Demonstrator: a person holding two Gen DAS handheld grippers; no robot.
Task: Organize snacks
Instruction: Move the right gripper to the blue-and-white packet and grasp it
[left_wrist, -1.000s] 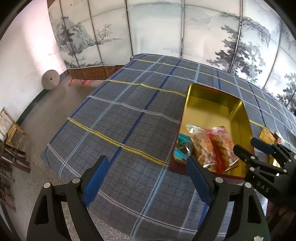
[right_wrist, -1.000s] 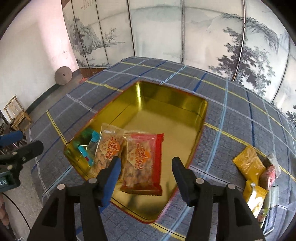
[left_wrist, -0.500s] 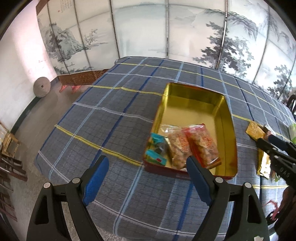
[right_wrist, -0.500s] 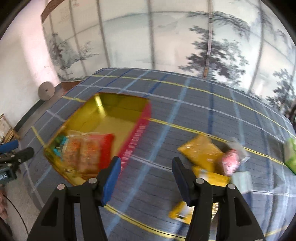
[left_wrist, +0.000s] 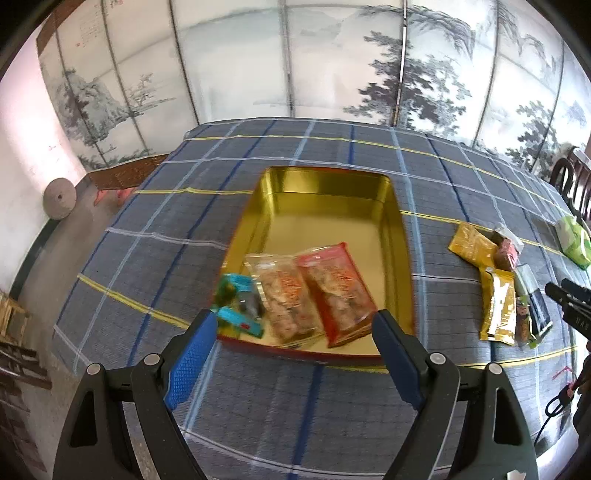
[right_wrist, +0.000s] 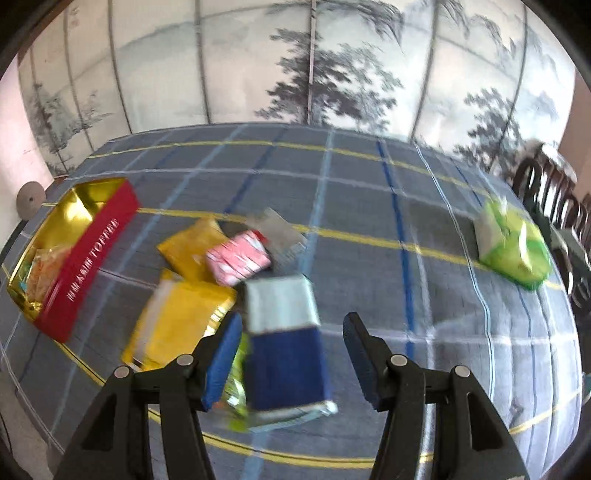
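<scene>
Reaching for the next snack: we judge a fetch step is in hand, with the tin part filled.
Right gripper (right_wrist: 291, 354): jaws about half open, gripping nothing; blue-and-silver packet (right_wrist: 284, 343) lies on the cloth in the gap, pads apart from it.
Left gripper (left_wrist: 291, 354): jaws wide, empty, near edge of tin.
Loose pile: yellow packets (right_wrist: 181, 317), pink packet (right_wrist: 238, 260), right of tin.
Gold tin (left_wrist: 395, 236): two orange packets (left_wrist: 314, 291), teal sweets (left_wrist: 236, 306) at near end.
Far right: green pack (right_wrist: 513, 247).
Next move: we lower, close on the blue packet, carry it left.
</scene>
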